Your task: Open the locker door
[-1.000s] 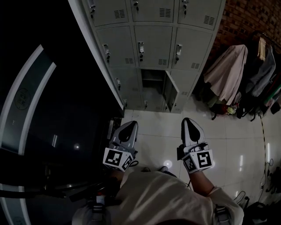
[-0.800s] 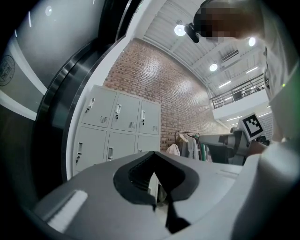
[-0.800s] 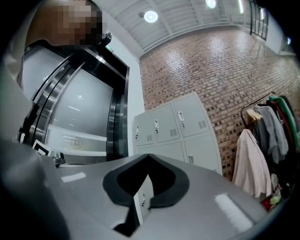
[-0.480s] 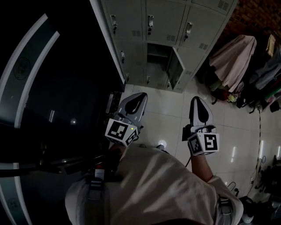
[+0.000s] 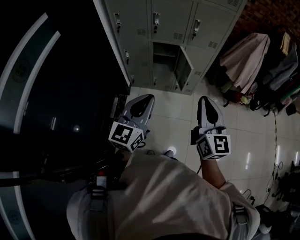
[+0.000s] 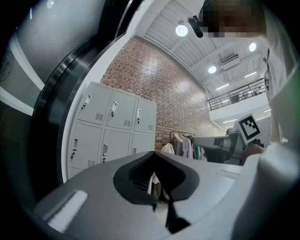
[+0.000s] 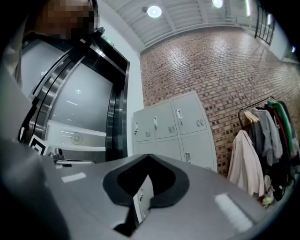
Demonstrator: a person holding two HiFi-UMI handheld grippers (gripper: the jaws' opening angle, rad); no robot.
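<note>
A grey bank of lockers (image 5: 164, 23) stands at the top of the head view. One lower locker door (image 5: 182, 71) hangs open toward the right, showing a dark compartment (image 5: 163, 56). My left gripper (image 5: 149, 97) and right gripper (image 5: 202, 98) hover side by side over the tiled floor, well short of the lockers. Both are shut with nothing between the jaws. The left gripper view shows the left gripper (image 6: 153, 153) with the closed lockers (image 6: 112, 126) beyond it. In the right gripper view the open door (image 7: 140, 197) shows behind the right gripper (image 7: 148, 155).
A dark glass wall (image 5: 47, 93) runs along the left. Coats on a rack (image 5: 243, 56) hang to the right of the lockers against a brick wall (image 5: 267, 14). Pale floor tiles (image 5: 168, 117) lie between me and the lockers.
The head view has shifted, so the lockers sit higher in it and both grippers sit higher too. The locker door stays open and both grippers stay shut.
</note>
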